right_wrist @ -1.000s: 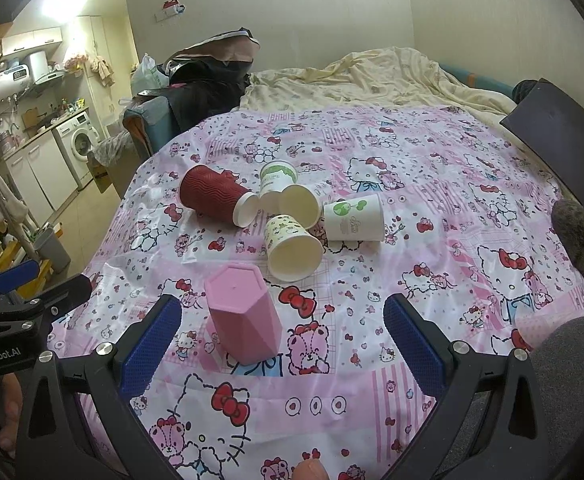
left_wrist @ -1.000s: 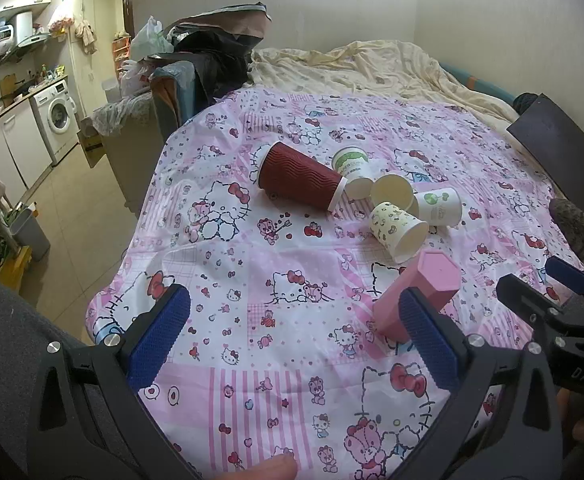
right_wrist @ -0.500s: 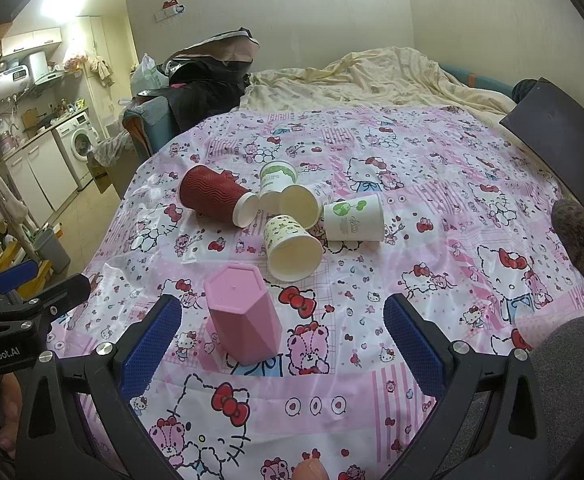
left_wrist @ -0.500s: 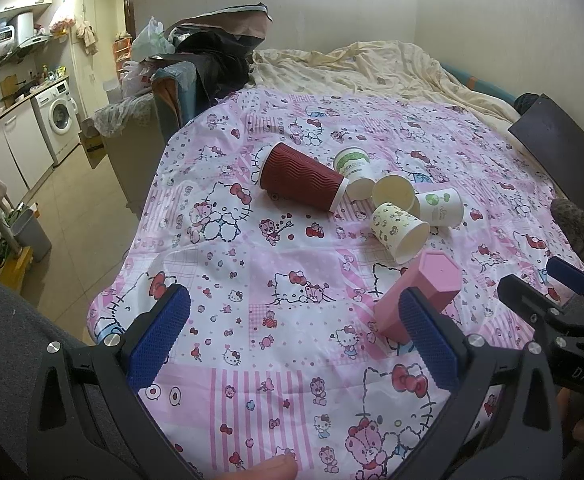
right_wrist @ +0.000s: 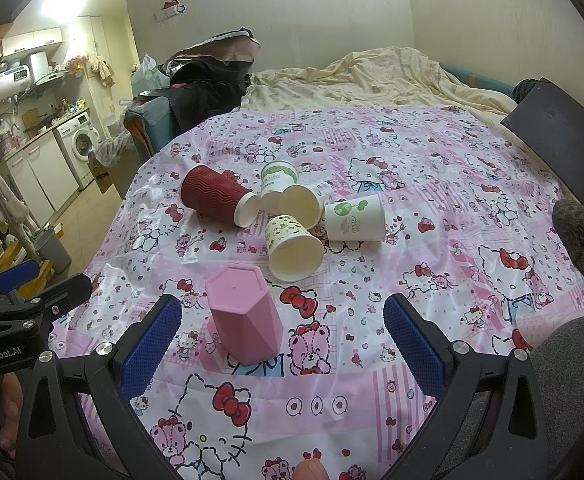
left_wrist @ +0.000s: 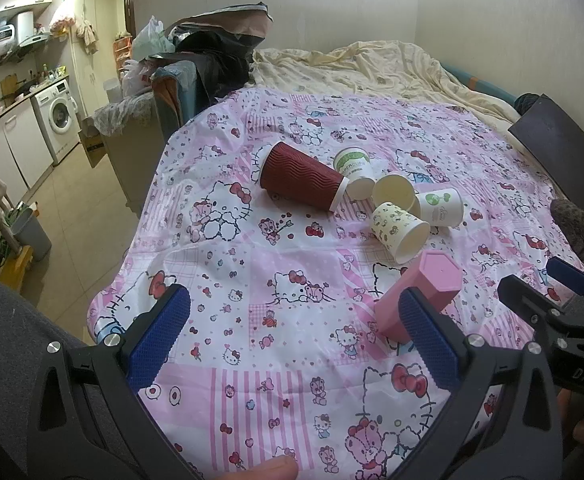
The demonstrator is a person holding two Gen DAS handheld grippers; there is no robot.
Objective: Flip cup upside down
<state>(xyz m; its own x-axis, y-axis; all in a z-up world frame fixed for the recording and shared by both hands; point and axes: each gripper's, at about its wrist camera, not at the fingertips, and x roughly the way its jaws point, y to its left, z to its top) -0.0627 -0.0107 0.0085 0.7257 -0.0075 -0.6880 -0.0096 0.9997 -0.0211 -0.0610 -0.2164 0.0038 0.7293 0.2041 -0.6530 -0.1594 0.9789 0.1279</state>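
Cups lie tipped in a cluster mid-cloth [right_wrist: 432, 184], while the pink cup [right_wrist: 242, 316] stands base-up near us. We hold the right gripper [right_wrist: 282, 340] wide open, pink cup just ahead of its left finger. Our left gripper [left_wrist: 292, 340] (also open, empty) has that cup [left_wrist: 420, 296] beside its right finger.

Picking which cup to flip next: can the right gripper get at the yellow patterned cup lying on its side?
Probably yes: the right gripper is open, and only the pink cup, offset left, stands before the yellow patterned cup.
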